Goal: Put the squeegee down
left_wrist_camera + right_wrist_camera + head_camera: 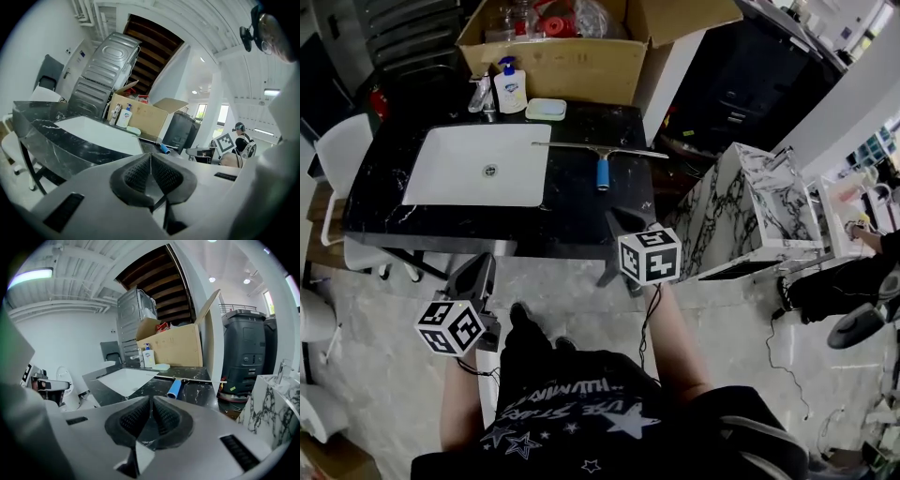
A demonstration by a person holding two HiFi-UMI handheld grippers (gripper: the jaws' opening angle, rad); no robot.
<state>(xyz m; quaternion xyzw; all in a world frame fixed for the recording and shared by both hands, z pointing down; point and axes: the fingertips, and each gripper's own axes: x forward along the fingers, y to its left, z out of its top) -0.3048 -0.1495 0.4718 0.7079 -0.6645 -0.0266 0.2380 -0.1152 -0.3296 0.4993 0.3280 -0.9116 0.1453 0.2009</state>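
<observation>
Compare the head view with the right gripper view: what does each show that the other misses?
Head view only: the person's starred shirt and another person at the right edge. Right gripper view only: jaws of the right gripper, together on nothing, plus the ceiling. Both: the squeegee lying on the black counter beside the white sink, with the cardboard box behind.

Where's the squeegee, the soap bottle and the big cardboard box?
squeegee (603, 174), head view, on its blue handle.
soap bottle (510, 92), head view, on its white body.
cardboard box (581, 67), head view, on its front wall.
</observation>
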